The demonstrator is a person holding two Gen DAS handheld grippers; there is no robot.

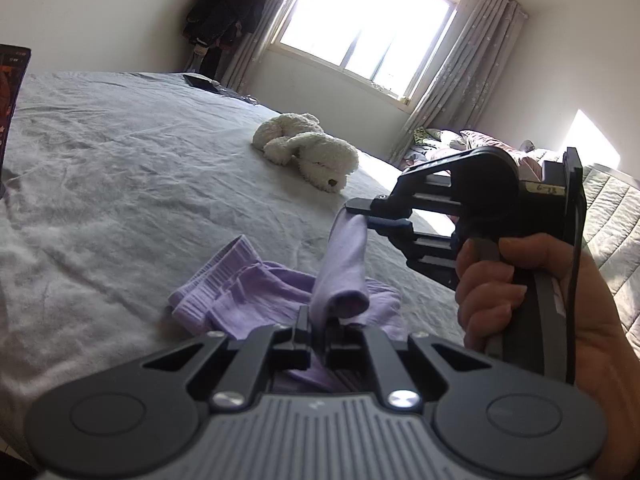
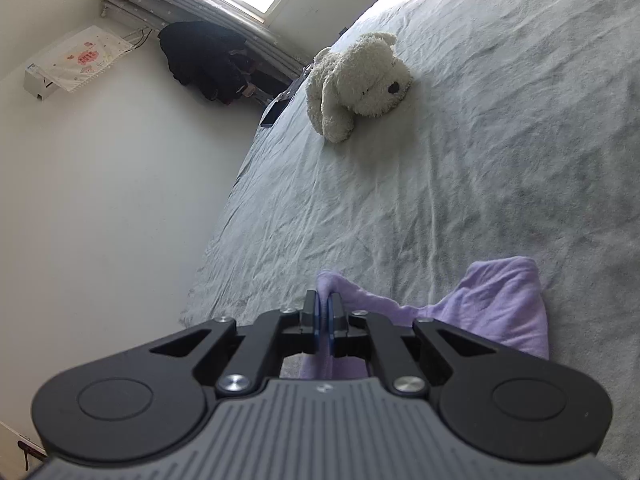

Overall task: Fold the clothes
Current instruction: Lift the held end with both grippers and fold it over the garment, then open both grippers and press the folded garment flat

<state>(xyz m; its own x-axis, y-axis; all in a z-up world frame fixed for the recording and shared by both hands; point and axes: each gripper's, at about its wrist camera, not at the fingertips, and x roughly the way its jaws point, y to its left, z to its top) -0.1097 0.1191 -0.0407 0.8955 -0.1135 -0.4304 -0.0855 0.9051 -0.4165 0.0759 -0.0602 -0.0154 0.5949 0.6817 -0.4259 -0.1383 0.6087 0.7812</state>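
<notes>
Bed (image 1: 120, 168) with a wrinkled grey sheet fills most of both views; bright window (image 1: 368, 28) with grey curtains (image 1: 460, 80) beyond it, dark clothing (image 1: 228, 4) hanging in the corner. White plush dog (image 1: 308, 150) lies on its side mid-bed, well apart from the work; nothing between it and the garment. A dark flat device (image 1: 202, 80) sits near the bed's far edge. Small lilac garment (image 1: 248, 296) lies at the near edge of the bed, partly bunched, ribbed band toward the left in the left wrist view. One strip of it is lifted off the sheet, long axis running from the left gripper (image 1: 318, 332) up to the right gripper (image 1: 366, 220), tilted steeply. Left gripper: fingers drawn together, clamped on the lower end of that strip. Right gripper (image 2: 327, 312), held by a hand (image 1: 532, 300) coming in from the right: blue pads (image 2: 318, 316) pinched on the cloth's upper edge. In the right wrist view the remaining cloth sags to the right and under the tool.
</notes>
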